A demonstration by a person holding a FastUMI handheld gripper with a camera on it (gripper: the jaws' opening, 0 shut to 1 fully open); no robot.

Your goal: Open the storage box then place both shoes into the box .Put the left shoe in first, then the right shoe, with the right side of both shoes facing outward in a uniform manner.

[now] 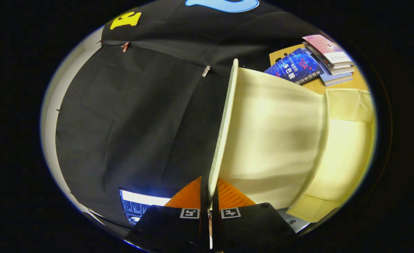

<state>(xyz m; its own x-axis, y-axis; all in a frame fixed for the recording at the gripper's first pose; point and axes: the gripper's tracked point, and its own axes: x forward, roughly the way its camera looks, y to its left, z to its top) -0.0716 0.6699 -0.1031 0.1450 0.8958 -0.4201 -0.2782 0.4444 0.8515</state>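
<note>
Gripper view: the storage box, pale cream, is being opened, its lid being swung upright off the box body and seen almost edge-on. The lid's thin edge is being pinched by the gripper, both fingers clenched on it at the lid's near end, while a stack of books is lying beyond the lid's far end. Judged from this, only the opening step is being carried out; both shoes are yet to be placed.
</note>
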